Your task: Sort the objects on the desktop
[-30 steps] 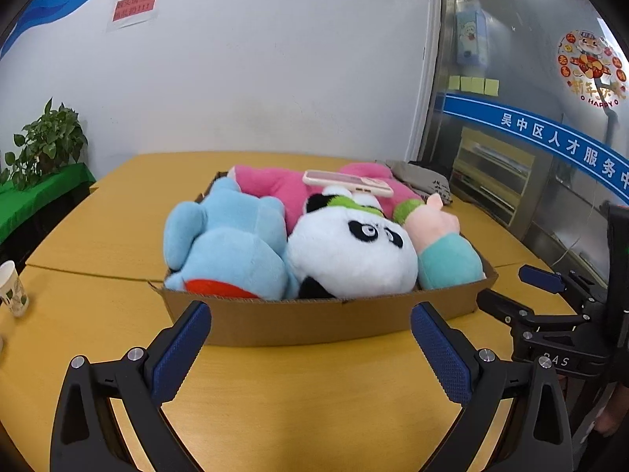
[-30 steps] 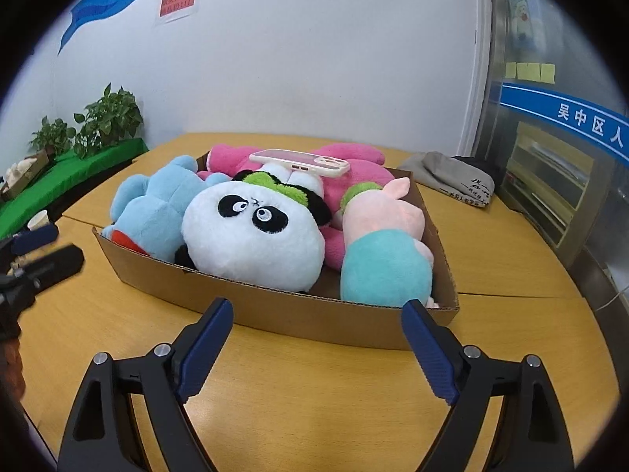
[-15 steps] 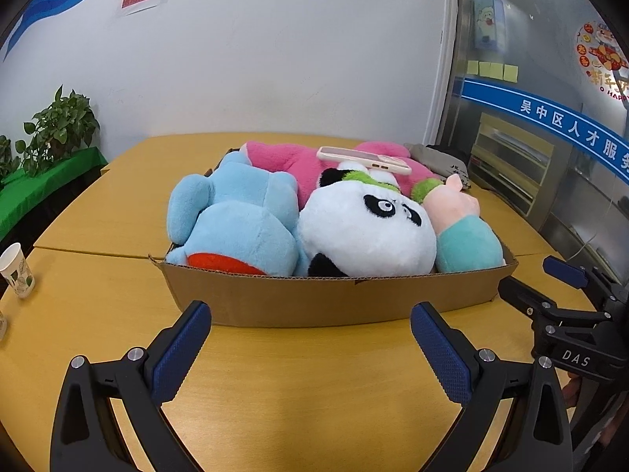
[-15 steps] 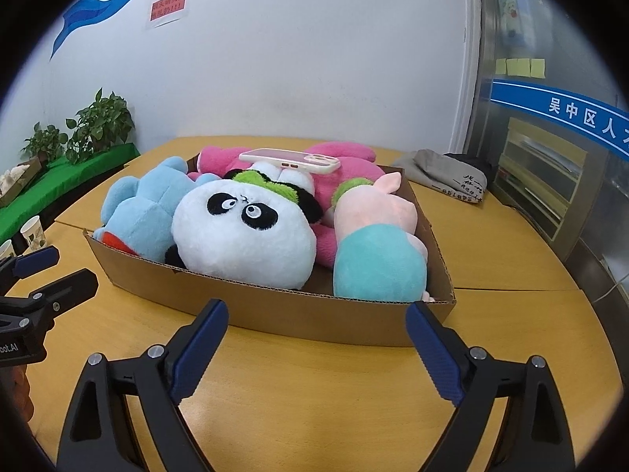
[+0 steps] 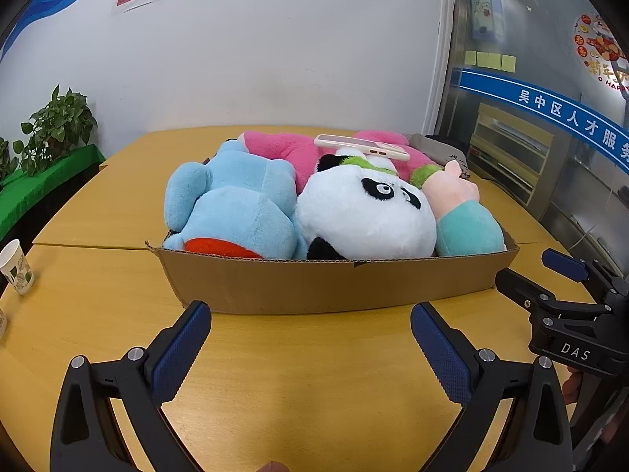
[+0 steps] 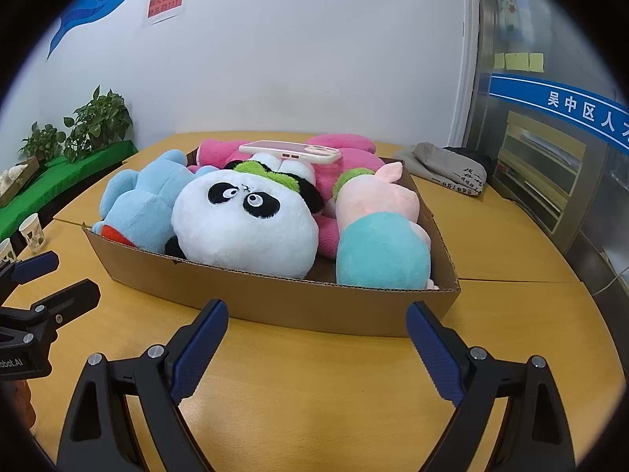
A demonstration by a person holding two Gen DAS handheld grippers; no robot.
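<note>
A shallow cardboard box [image 5: 314, 285] [image 6: 275, 301] on the yellow table holds a blue plush [image 5: 232, 208] [image 6: 145, 204], a panda plush [image 5: 365, 212] [image 6: 243, 224], a pink plush [image 5: 283, 149] [image 6: 346, 157] and a pink-and-teal plush [image 5: 464, 224] [image 6: 377, 244]. A pink-cased phone [image 5: 361, 147] [image 6: 291, 151] lies on top of the plushes. My left gripper [image 5: 310, 322] is open and empty in front of the box. My right gripper [image 6: 316, 322] is open and empty before the box's right part, and it also shows in the left wrist view [image 5: 542, 275].
Paper cups [image 5: 15, 267] [image 6: 33, 230] stand at the table's left edge. A folded grey garment [image 6: 448, 167] lies at the back right. Potted plants [image 6: 98, 126] on a green ledge stand at the left. A glass wall with shelves is at the right.
Both grippers have drawn slightly to the left and back, so the box sits more centred in both views. The box's contents have not moved. Both grippers stay open.
</note>
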